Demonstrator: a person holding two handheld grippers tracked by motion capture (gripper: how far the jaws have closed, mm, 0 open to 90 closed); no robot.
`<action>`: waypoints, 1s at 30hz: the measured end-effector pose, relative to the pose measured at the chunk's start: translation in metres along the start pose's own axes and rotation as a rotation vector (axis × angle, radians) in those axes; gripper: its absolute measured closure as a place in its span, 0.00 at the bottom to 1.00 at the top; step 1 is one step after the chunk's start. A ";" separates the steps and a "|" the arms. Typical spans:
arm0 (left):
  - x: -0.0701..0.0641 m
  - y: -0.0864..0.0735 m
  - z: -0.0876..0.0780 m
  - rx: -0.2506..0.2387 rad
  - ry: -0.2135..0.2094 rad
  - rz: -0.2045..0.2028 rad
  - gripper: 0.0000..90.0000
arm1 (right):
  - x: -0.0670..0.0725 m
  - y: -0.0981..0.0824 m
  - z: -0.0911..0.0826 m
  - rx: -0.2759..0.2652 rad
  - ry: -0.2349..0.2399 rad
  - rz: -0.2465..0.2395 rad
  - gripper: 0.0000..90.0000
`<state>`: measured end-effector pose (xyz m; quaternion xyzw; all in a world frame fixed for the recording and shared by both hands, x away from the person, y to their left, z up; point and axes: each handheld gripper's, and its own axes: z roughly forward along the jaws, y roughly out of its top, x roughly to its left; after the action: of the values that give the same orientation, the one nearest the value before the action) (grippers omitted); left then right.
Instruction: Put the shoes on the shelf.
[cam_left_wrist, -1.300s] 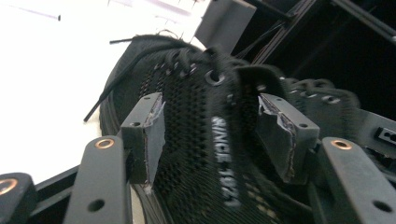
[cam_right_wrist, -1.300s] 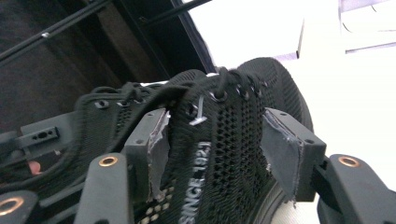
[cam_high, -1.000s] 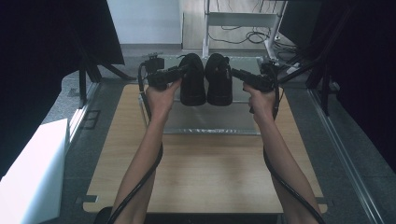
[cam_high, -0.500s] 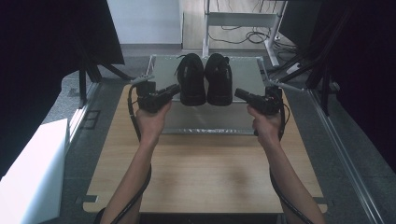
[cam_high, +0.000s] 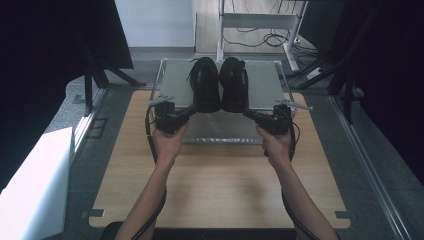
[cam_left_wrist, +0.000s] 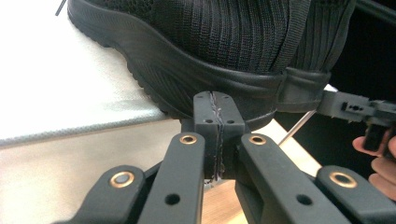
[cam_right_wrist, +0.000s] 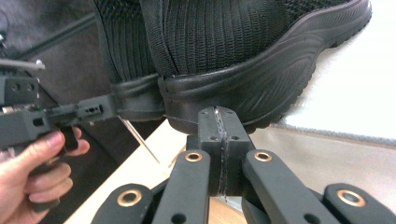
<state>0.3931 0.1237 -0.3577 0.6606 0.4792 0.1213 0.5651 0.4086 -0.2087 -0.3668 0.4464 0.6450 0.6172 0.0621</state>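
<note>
Two black knit shoes (cam_high: 205, 85) (cam_high: 234, 85) stand side by side on a metal plate (cam_high: 175, 80), heels toward me. My left gripper (cam_high: 192, 109) points at the left shoe's heel from the left. Its jaws have just been closing and now meet with nothing between them. In the left gripper view the shut tips (cam_left_wrist: 212, 100) sit just before the heel sole (cam_left_wrist: 187, 79). My right gripper (cam_high: 246, 113) mirrors it at the right shoe's heel. In the right gripper view its tips (cam_right_wrist: 218, 116) are pressed together, empty, under the heel (cam_right_wrist: 233, 88).
The metal plate rests at the far end of a wooden table (cam_high: 215, 170). A white box (cam_high: 35, 185) stands off the table at the left. A metal rack (cam_high: 260, 20) with cables is behind. Dark frames flank both sides.
Both hands have drawn back from beside the shoes toward me and sunk lower. They now sit at the heels near the plate's front edge.
</note>
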 end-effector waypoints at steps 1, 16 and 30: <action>0.000 0.001 0.001 0.001 0.008 0.003 0.99 | 0.000 0.000 0.001 -0.001 -0.004 0.001 1.00; 0.014 0.015 0.030 0.034 0.045 -0.075 0.99 | -0.017 0.007 0.025 -0.009 -0.067 0.073 1.00; 0.018 0.010 0.028 0.003 0.002 -0.095 0.85 | -0.016 0.008 0.025 0.005 -0.024 0.081 0.91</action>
<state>0.4269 0.1211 -0.3656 0.6381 0.5105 0.0942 0.5686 0.4377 -0.2017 -0.3735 0.4797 0.6273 0.6120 0.0439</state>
